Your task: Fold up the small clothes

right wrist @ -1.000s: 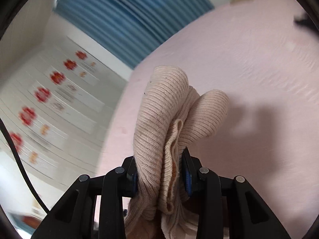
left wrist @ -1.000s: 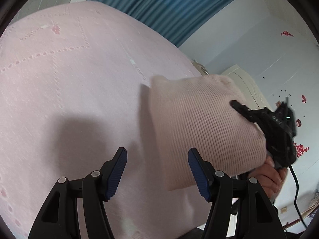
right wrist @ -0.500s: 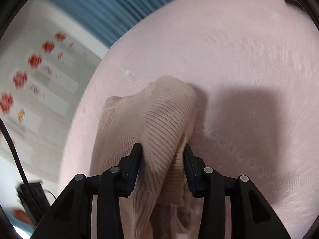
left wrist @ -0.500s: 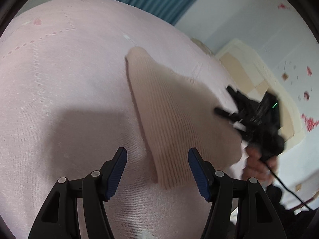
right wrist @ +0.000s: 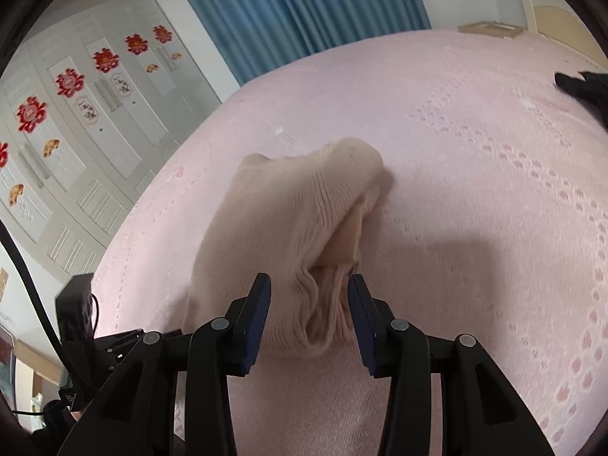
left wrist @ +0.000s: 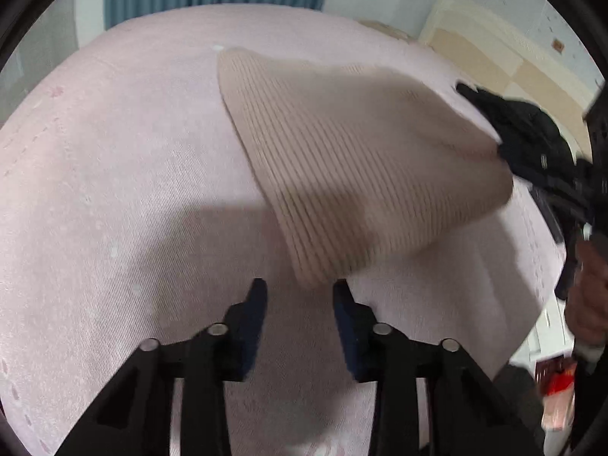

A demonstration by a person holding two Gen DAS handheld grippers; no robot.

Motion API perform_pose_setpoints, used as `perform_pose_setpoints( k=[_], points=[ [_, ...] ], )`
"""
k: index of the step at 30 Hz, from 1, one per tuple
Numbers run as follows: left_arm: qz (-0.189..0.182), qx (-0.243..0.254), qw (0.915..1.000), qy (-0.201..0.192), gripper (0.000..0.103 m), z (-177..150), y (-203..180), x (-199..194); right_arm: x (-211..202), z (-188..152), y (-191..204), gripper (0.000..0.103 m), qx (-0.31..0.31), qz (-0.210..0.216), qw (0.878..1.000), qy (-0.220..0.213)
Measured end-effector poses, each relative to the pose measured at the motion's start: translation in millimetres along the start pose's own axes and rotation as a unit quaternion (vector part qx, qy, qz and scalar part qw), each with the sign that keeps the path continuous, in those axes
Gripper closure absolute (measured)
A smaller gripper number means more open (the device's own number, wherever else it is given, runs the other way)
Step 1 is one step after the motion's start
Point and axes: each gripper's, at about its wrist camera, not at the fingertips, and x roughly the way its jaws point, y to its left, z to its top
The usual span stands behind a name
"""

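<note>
Knit garment (right wrist: 296, 228) lowered onto bed; left fingers (left wrist: 254, 311) narrowed.

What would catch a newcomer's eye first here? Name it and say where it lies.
The beige ribbed knit garment stands out first, lying partly bunched on the pink bedspread. In the right wrist view one end of it sits between the blue pads of the right tool. The left tool hovers just short of its near corner, nothing between its pads. Behind, a blue curtain and red paper decorations on white cupboard doors.
</note>
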Motion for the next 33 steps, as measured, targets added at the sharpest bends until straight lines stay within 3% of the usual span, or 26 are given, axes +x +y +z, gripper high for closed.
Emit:
perform_pose_setpoints(
  k=[2, 5, 8, 11, 12, 16, 20, 22, 24, 26, 29, 33],
  points=[
    [-0.024, -0.015, 0.9996, -0.009, 0.093, 5, 7, -1, 0, -1, -5, 0.06, 0.007, 0.009, 1.0, -0.002],
    [-0.032, -0.04, 0.9978, -0.042, 0.094, 4, 23, -13, 1, 4, 1, 0.06, 0.004, 0.013, 1.0, -0.009],
    [-0.037, -0.055, 0.9974, -0.029, 0.094, 1, 32, -11, 0, 14, 8, 0.06, 0.006, 0.026, 0.999, -0.024],
    [-0.034, -0.055, 0.9976, -0.025, 0.094, 1, 32, -7, 18, 23, 17, 0.061, -0.004, 0.012, 1.0, -0.02],
    [-0.034, -0.057, 0.9975, -0.025, 0.094, 2, 33, -6, 28, 25, 20, 0.063, -0.008, 0.002, 1.0, -0.012],
    [-0.039, -0.06, 0.9973, -0.018, 0.094, 0, 32, 0, 58, 28, 24, 0.089, -0.025, -0.046, 0.998, 0.024],
    [-0.043, -0.055, 0.9974, -0.015, 0.094, -2, 30, 7, 28, 34, 31, 0.092, -0.068, 0.001, 0.997, -0.046],
    [-0.051, -0.059, 0.9968, -0.017, 0.095, -3, 31, 7, 13, 38, 20, 0.092, -0.041, 0.043, 0.996, -0.066],
    [-0.052, -0.061, 0.9966, -0.018, 0.096, -2, 31, 6, 25, 32, 6, 0.092, -0.024, 0.0, 0.999, -0.048],
    [-0.05, -0.056, 0.997, -0.016, 0.096, 0, 30, 7, 53, 17, -9, 0.092, -0.018, -0.05, 0.999, 0.006],
    [-0.047, -0.049, 0.9976, -0.012, 0.096, 0, 27, 7, 60, 4, -13, 0.092, -0.02, -0.059, 0.998, 0.014],
    [-0.057, -0.055, 0.9969, -0.005, 0.095, 1, 28, 5, 56, 11, -5, 0.089, -0.031, -0.071, 0.997, 0.027]
  ],
)
